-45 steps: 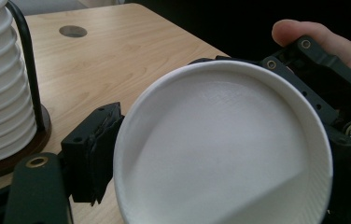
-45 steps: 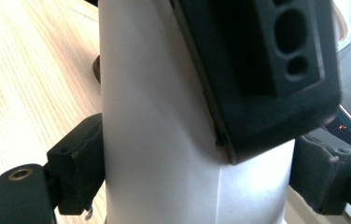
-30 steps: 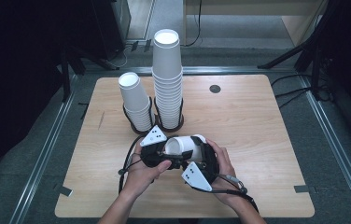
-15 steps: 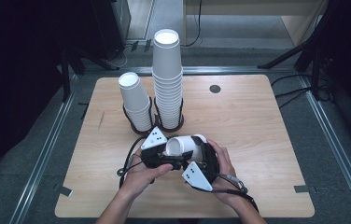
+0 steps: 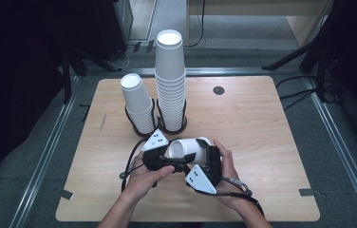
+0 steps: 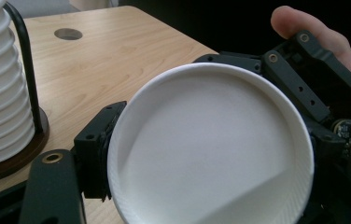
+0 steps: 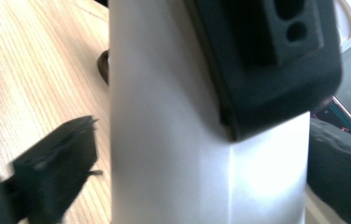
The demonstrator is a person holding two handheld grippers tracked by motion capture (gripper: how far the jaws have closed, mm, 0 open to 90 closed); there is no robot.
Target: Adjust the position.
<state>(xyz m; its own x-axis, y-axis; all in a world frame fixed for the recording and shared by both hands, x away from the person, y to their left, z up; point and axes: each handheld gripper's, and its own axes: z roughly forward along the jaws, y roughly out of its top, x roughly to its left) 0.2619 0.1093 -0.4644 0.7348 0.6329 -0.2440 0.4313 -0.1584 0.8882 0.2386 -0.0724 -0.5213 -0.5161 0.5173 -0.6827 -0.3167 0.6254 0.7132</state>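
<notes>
Held on its side just above the light wooden desk (image 5: 262,133), toward the middle of its near edge: a white paper cup (image 5: 188,148), mouth facing the left gripper (image 6: 211,154). Pinched at the rim there, jaws just closed on it. Around the cup's base, right gripper (image 7: 187,186) jaws just spread wide, pads off the wall. Probably a handover, freeing the cup for stacking. Toward the far-left corner, two stacks of white paper cups (image 5: 171,85) in black ring stands.
</notes>
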